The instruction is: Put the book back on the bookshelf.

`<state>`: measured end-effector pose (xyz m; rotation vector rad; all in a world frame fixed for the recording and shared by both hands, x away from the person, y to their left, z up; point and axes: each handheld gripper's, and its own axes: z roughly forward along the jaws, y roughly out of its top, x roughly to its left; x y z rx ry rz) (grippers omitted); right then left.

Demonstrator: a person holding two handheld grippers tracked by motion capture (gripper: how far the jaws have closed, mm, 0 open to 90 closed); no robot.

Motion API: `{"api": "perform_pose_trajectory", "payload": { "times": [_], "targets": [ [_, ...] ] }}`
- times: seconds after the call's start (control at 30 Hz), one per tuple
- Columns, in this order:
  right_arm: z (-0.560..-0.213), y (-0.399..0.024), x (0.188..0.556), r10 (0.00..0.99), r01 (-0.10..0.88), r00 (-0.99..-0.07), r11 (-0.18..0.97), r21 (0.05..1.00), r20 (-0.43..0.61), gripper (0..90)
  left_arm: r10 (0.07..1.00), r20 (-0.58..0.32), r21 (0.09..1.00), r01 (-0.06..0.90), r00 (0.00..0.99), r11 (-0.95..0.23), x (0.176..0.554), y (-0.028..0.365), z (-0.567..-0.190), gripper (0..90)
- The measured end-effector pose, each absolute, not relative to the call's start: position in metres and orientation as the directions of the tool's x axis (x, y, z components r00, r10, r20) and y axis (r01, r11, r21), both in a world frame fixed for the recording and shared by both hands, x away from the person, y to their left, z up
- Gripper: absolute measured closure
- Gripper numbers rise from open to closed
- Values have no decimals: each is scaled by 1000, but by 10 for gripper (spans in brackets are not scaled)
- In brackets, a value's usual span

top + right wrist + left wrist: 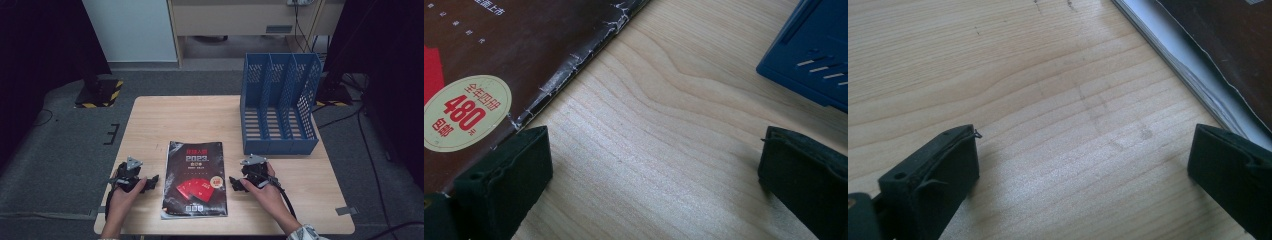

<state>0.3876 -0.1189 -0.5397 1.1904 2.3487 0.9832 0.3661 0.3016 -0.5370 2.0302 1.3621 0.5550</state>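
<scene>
On the one wooden worktop (pixel 200 115) stand and lie two things, with two hand-held tools beside them. Largest is a single blue file rack (pixel 280 107) at the far right corner, upright, divided into three slots, all with perforated walls. Next comes one dark magazine (pixel 195 178), lying flat with its cover up near the front edge, roughly at the middle, well apart from the rack; its cover bears one round pale sticker with red print. Smallest are the two grippers, one on each side of the magazine. The left gripper (pixel 151 180) rests just beside the magazine's left edge, its jaws spread wide with only bare wood between them. The right gripper (pixel 234 184) sits just beside the magazine's right edge, likewise released, jaws wide apart and grasping nothing.
</scene>
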Motion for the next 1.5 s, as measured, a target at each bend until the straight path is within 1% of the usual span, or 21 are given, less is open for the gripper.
{"api": "perform_pose_trajectory", "payload": {
  "times": [0.2, 0.33, 0.47, 0.5, 0.53, 0.57, 0.6, 0.63, 0.67, 0.7, 0.73, 0.77, 0.87, 0.93, 1.0, 1.03, 1.13, 1.2, 1.3, 1.5],
  "targets": [
    [-540, -119, 388, 800, 573, -600, 418, 705, 12, 14, 925, 1, 691, 668, 380, -275, 366, 301, -536, 0],
    [-540, -119, 388, 801, 574, -599, 413, 707, 18, 16, 928, -50, 699, 677, 370, -233, 365, 301, -533, 41],
    [-540, -120, 387, 791, 562, -612, 426, 709, 10, 29, 923, -66, 696, 680, 379, -230, 364, 297, -529, 62],
    [-539, -120, 387, 788, 559, -616, 430, 709, 8, 45, 913, -90, 698, 679, 399, -228, 362, 292, -526, 71],
    [-538, -120, 386, 785, 562, -619, 429, 707, 15, 67, 910, -97, 698, 679, 404, -227, 361, 289, -524, 75],
    [-538, -120, 386, 785, 562, -619, 429, 707, 15, 67, 910, -97, 698, 679, 404, -227, 361, 289, -524, 79],
    [-537, -119, 386, 775, 551, -632, 440, 709, 10, 131, 899, -103, 706, 668, 425, -235, 359, 282, -519, 90],
    [-537, -119, 386, 775, 551, -632, 440, 709, 10, 131, 899, -103, 706, 668, 425, -235, 359, 282, -519, 95],
    [-535, -117, 384, 760, 541, -649, 440, 717, 24, 207, 893, -115, 708, 666, 435, -234, 357, 278, -518, 96],
    [-534, -115, 383, 747, 532, -664, 445, 720, 29, 218, 879, -131, 708, 664, 459, -242, 352, 270, -515, 102],
    [-534, -115, 383, 747, 532, -664, 445, 720, 29, 218, 879, -131, 708, 664, 459, -242, 352, 270, -515, 111],
    [-532, -109, 380, 721, 514, -691, 449, 731, 43, 247, 865, -141, 698, 668, 481, -258, 346, 263, -514, 116],
    [-526, -99, 374, 680, 503, -727, 434, 748, 94, 254, 860, -168, 682, 686, 482, -251, 340, 258, -514, 138],
    [-524, -94, 370, 657, 492, -746, 436, 754, 107, 253, 862, -195, 678, 699, 467, -226, 342, 258, -515, 180],
    [-523, -90, 368, 647, 484, -755, 438, 758, 108, 253, 864, -205, 675, 705, 461, -216, 343, 258, -516, 187],
    [-524, -84, 364, 624, 472, -774, 448, 759, 112, 247, 862, -216, 670, 712, 459, -211, 344, 258, -517, 218],
    [-525, -80, 362, 612, 464, -783, 460, 756, 108, 241, 861, -207, 662, 714, 465, -227, 345, 255, -519, 232],
    [-528, -77, 361, 606, 470, -786, 459, 754, 121, 239, 857, -210, 656, 717, 471, -233, 346, 251, -521, 269],
    [-532, -72, 360, 599, 475, -791, 473, 742, 125, 231, 853, -201, 653, 715, 481, -249, 348, 243, -521, 281],
    [-535, -66, 356, 605, 458, -792, 501, 734, 81, 183, 858, -187, 649, 716, 478, -257, 348, 240, -521, 295]
  ]
}}
